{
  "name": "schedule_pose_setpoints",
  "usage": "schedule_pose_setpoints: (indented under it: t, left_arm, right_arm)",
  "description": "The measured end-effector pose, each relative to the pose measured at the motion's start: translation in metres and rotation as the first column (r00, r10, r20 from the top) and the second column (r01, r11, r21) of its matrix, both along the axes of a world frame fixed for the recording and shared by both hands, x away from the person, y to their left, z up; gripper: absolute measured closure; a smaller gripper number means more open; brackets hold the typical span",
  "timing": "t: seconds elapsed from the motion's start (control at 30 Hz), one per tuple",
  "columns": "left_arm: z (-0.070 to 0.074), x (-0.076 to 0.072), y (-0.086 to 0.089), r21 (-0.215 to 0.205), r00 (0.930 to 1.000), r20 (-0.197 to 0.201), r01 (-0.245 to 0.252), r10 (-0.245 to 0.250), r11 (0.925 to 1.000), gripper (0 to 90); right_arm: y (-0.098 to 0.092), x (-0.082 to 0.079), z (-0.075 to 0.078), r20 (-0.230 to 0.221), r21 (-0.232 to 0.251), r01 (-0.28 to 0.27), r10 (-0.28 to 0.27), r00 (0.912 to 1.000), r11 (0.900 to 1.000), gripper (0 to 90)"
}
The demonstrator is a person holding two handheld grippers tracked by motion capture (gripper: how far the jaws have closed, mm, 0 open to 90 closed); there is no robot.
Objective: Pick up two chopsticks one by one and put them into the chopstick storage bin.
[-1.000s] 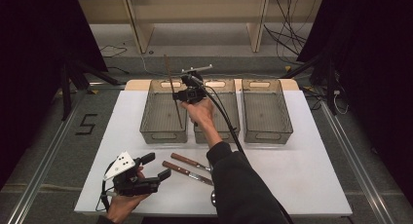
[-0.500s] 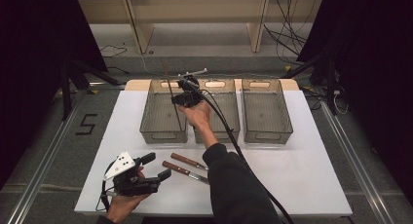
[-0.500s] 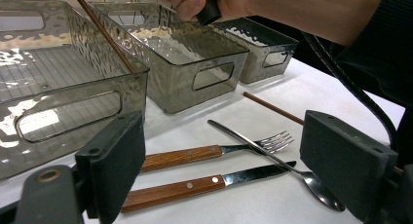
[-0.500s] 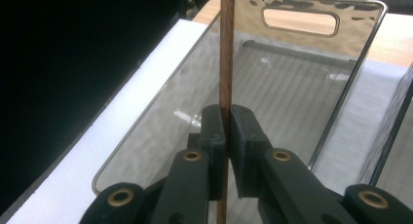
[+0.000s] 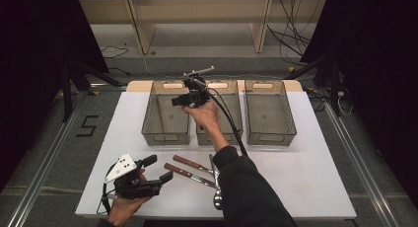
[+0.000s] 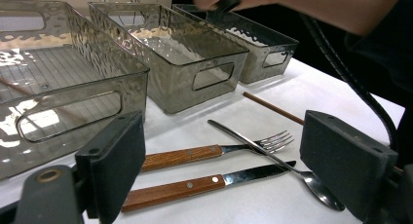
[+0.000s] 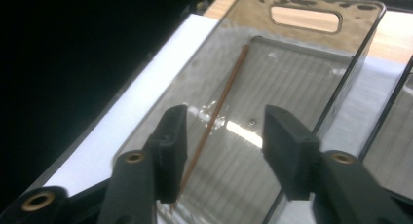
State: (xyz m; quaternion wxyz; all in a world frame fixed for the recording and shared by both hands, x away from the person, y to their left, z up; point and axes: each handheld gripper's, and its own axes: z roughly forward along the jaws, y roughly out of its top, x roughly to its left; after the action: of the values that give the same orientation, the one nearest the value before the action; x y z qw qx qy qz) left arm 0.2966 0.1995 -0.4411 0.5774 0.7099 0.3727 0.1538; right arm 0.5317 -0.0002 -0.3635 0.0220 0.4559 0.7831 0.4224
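Desk point(image 5: 305, 187), white-topped, carrying three smoky transparent plastic bins in a row at its far side: left bin point(image 5: 166, 133), middle bin point(image 5: 235, 138), right bin point(image 5: 270, 135).

Chopstick, thin, brown wood point(image 7: 216, 112): lies lengthwise on the ribbed floor of the left bin, near one long wall.

Second brown chopstick point(image 6: 272, 108): on the bare desk just in front of the bins.

Wooden-handled steel fork point(image 6: 214, 152), wooden-handled steel knife point(image 6: 204, 183) and plain steel spoon point(image 6: 272, 158): grouped on the desk near its front edge, fork and knife roughly parallel, the spoon lying across the fork's tines.

Right hand-held gripper point(image 5: 183, 99): held above the left bin at the wall it shares with the middle bin; jaws parted wide, nothing between them, the chopstick seen below in the gap.

Left hand-held gripper point(image 5: 156, 169): held low at the desk's front left corner, aimed towards the cutlery; jaws spread wide, empty.
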Motion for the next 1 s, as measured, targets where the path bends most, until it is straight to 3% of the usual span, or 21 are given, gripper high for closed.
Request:
schedule_pose_setpoints:
  t: [0.17, 0.23, 0.4, 0.43, 0.57, 0.6, 0.7, 0.83, 1.0]
  left_arm:
    - [0.0, -0.001, 0.001, -0.004, 1.0, -0.004, -0.006, 0.006, 1.0, 16.3]
    - [0.0, 0.0, 0.002, -0.006, 0.9999, -0.007, -0.008, 0.008, 0.9999, 16.3]
    - [-0.001, 0.0, 0.002, -0.006, 0.9999, -0.011, -0.009, 0.009, 0.9999, 16.3]
    - [-0.001, 0.0, 0.002, -0.005, 0.9999, -0.012, -0.011, 0.011, 0.9999, 16.2]
    - [-0.001, 0.0, 0.002, -0.002, 0.9998, -0.011, -0.014, 0.014, 0.9999, 16.2]
    - [-0.001, 0.0, 0.002, -0.001, 0.9998, -0.011, -0.016, 0.016, 0.9999, 16.2]
    - [-0.001, 0.0, 0.003, 0.002, 0.9998, -0.013, -0.018, 0.018, 0.9998, 16.2]
    - [-0.002, 0.0, 0.003, 0.003, 0.9997, -0.012, -0.021, 0.021, 0.9998, 16.2]
    - [-0.002, 0.0, 0.003, 0.01, 0.9997, -0.014, -0.019, 0.019, 0.9998, 16.2]
  right_arm:
    - [-0.016, -0.014, 0.014, 0.021, -0.022, -0.035, 0.035, 0.9992, 0.999, 43.2]
    - [-0.031, -0.023, 0.02, 0.029, -0.042, -0.039, 0.04, 0.9988, 0.998, 40.4]
    - [-0.052, -0.036, 0.024, 0.026, -0.069, -0.054, 0.055, 0.9981, 0.996, 38.1]
    - [-0.064, -0.046, 0.026, 0.028, -0.086, -0.065, 0.068, 0.9973, 0.994, 36.5]
    - [-0.078, -0.059, 0.028, 0.03, -0.11, -0.078, 0.082, 0.9962, 0.991, 34.6]
    - [-0.089, -0.07, 0.027, 0.02, -0.135, -0.09, 0.094, 0.9954, 0.987, 34.5]
    - [-0.101, -0.079, 0.024, 0.0, -0.146, -0.104, 0.106, 0.9944, 0.984, 34.5]
    - [-0.131, -0.105, 0.012, -0.017, -0.168, -0.084, 0.082, 0.9965, 0.982, 34.5]
    - [-0.151, -0.12, -0.003, -0.047, -0.192, -0.07, 0.062, 0.9969, 0.979, 34.5]
